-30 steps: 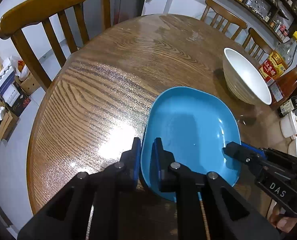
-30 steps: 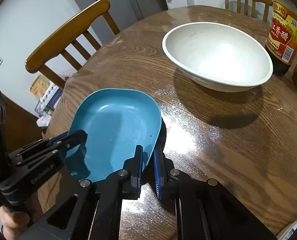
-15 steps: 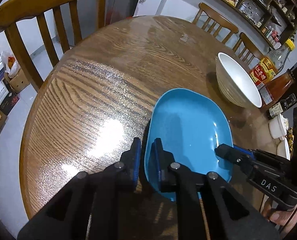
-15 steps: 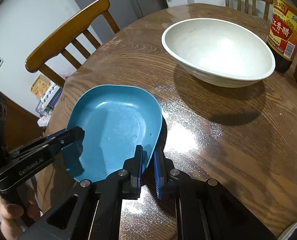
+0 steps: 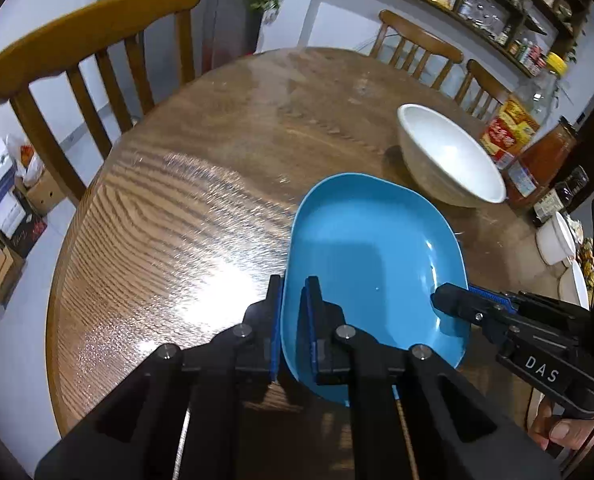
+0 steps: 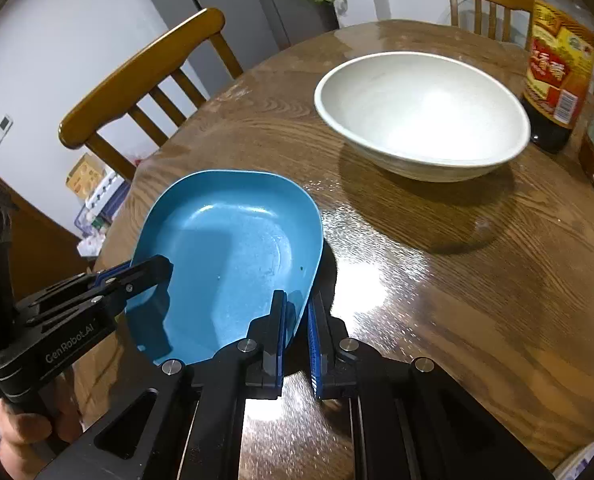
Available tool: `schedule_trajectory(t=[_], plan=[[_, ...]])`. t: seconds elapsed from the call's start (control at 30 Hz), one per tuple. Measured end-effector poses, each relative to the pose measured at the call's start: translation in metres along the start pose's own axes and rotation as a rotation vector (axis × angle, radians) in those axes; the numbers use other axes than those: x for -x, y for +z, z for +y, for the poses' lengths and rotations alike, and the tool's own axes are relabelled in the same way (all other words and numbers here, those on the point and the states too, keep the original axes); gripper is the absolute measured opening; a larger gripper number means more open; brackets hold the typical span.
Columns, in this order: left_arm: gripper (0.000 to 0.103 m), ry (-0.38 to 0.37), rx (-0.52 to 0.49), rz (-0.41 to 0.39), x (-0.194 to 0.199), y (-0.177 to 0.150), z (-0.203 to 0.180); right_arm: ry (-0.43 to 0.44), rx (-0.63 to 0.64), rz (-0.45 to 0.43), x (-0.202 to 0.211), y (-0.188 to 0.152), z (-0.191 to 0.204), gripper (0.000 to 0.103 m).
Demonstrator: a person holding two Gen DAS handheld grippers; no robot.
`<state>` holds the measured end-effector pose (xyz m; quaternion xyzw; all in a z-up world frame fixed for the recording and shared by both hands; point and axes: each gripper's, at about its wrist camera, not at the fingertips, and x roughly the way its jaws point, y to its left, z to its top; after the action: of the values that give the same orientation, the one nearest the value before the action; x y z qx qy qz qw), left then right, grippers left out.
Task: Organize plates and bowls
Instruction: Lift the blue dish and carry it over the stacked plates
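A blue oblong plate point(image 5: 377, 252) point(image 6: 233, 248) hangs just above the wooden table point(image 5: 185, 208), casting a shadow under it. My left gripper point(image 5: 295, 280) pinches the plate's left rim, its jaws closing tighter on it. My right gripper point(image 6: 297, 296) is shut on the opposite rim. Each gripper also shows in the other's view: the right gripper point(image 5: 449, 300) and the left gripper point(image 6: 157, 266). Beyond the plate, a large white bowl point(image 5: 449, 160) point(image 6: 421, 108) sits on the table, apart from both grippers.
A vinegar bottle point(image 6: 557, 68) and a red sauce bottle point(image 5: 545, 164) stand right behind the bowl. Small white dishes point(image 5: 557, 236) sit at the table's right edge. Wooden chairs point(image 5: 89, 60) ring the table. A hand point(image 5: 557, 428) holds the right gripper.
The left gripper has risen a little with its side of the plate, so the table and bowl look farther off. The right gripper has hardly moved.
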<state>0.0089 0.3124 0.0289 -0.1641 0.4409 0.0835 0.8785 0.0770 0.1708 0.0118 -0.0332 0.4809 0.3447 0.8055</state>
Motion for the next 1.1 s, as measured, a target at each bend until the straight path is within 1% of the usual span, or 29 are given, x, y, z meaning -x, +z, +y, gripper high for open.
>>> schedule_trajectory(t=[0.2, 0.3, 0.33, 0.57, 0.73, 0.83, 1.0, 1.1], plan=[[0.01, -0.027, -0.063, -0.002, 0.011, -0.006, -0.031, -0.021, -0.02, -0.045, 0.032, -0.014, -0.011, 0.012], [0.01, -0.061, -0.108, 0.003, 0.014, -0.01, -0.053, -0.034, -0.049, -0.067, 0.049, -0.025, -0.023, 0.012], [0.01, -0.073, -0.125, 0.006, 0.015, -0.011, -0.061, -0.056, -0.062, -0.066, 0.056, -0.029, -0.028, 0.012], [0.011, -0.154, -0.26, 0.029, 0.018, -0.022, -0.125, -0.125, -0.168, -0.123, 0.107, -0.062, -0.065, 0.012], [0.011, -0.204, -0.35, 0.042, 0.02, -0.034, -0.171, -0.18, -0.253, -0.162, 0.14, -0.089, -0.091, 0.012], [0.011, -0.242, -0.394, 0.063, 0.02, -0.044, -0.197, -0.214, -0.307, -0.176, 0.161, -0.109, -0.108, 0.012], [0.011, -0.311, -0.47, 0.105, 0.019, -0.071, -0.249, -0.276, -0.392, -0.18, 0.191, -0.147, -0.132, 0.012], [0.011, -0.324, -0.506, 0.144, 0.015, -0.088, -0.267, -0.298, -0.453, -0.179, 0.207, -0.171, -0.149, 0.012]])
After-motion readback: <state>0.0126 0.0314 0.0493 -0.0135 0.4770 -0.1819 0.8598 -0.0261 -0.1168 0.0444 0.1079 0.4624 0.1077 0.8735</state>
